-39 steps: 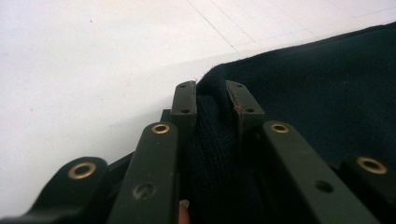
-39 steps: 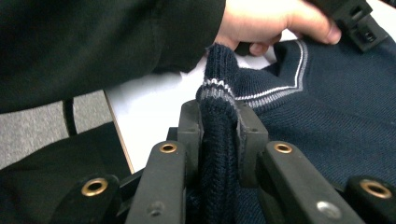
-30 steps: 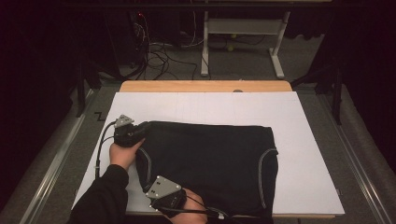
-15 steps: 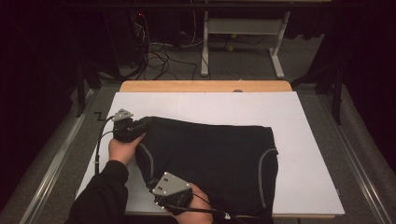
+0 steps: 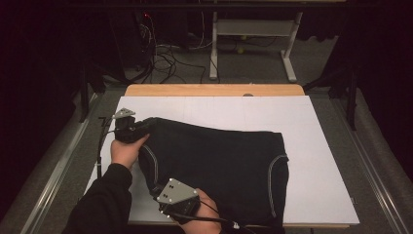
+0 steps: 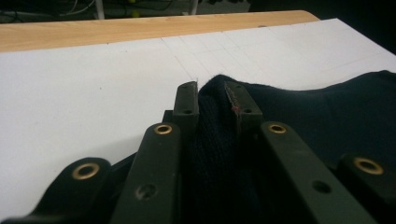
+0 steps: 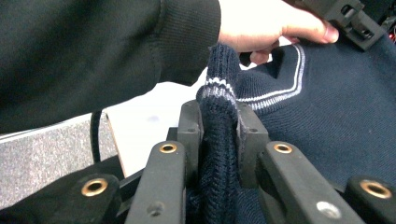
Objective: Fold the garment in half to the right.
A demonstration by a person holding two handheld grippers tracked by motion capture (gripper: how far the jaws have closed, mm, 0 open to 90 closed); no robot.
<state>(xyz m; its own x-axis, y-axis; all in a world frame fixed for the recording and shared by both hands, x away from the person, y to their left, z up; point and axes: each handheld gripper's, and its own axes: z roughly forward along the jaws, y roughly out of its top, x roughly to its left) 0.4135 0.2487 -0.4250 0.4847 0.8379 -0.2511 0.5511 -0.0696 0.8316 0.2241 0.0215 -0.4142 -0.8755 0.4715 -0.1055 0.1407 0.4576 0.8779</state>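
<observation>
Knitwear, a dark navy sweater (image 5: 214, 165), is spread flat across the white worktop (image 5: 316, 146), its near left part gathered between both tools. In the high view the garment is seen almost black, with pale piping curving along its armhole edges; in the right gripper view the colour is resolved as navy, and a ribbed edge with two white stripes is seen standing up between the jaws of the right tool (image 7: 218, 122), which is clenched on that fold. In the left gripper view a bunched fold of the same knit is seen pinched by the left tool (image 6: 215, 100), with faint pencilled grid lines visible on the white sheet beyond. No label or writing can be read on the garment. A bare hand (image 7: 266, 25) and a black sleeve (image 7: 93, 51) cross the right gripper view ahead of the fold. Beyond the sheet a wooden strip (image 5: 214, 89) is exposed, then grey floor, tangled cables (image 5: 165, 58) and a white frame (image 5: 253, 34).
</observation>
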